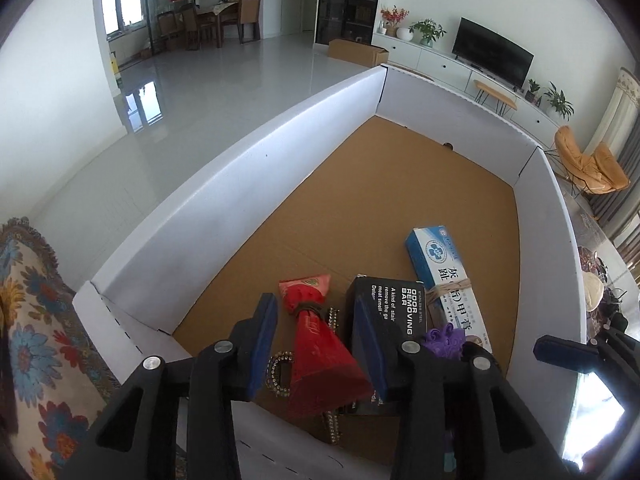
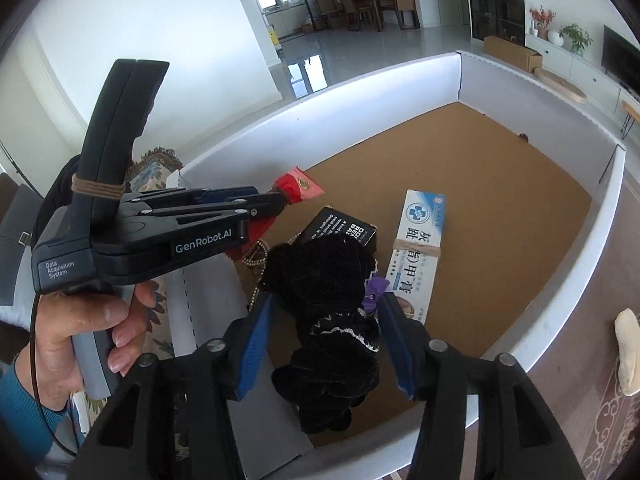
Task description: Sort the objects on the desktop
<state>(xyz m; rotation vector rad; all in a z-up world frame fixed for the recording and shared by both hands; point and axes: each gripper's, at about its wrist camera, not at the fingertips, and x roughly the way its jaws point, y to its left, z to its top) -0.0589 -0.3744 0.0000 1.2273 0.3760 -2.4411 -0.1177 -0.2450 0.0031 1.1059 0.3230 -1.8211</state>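
Note:
A white-walled box [image 1: 240, 168] with a brown cardboard floor holds a black "Odor Removing Bar" box [image 1: 394, 306], a blue-white toothpaste box [image 1: 444, 276] tied with twine, a rhinestone chain [image 1: 280, 372] and a purple piece [image 1: 444, 340]. My left gripper [image 1: 316, 344] is over the box's near end, its fingers wide apart around a red tied pouch [image 1: 316, 344] that lies between them without visible contact. My right gripper [image 2: 324, 336] has its fingers apart on both sides of a black velvet pouch [image 2: 324, 312]; the pads look clear of it. The left gripper also shows in the right wrist view [image 2: 264, 204].
A floral cloth [image 1: 28, 320] lies left of the box. The box walls [image 2: 560, 280] rise around the floor. A patterned rug [image 2: 600, 400] and a cream object [image 2: 628, 352] lie to the right. Beyond is a living room with a TV [image 1: 492, 52].

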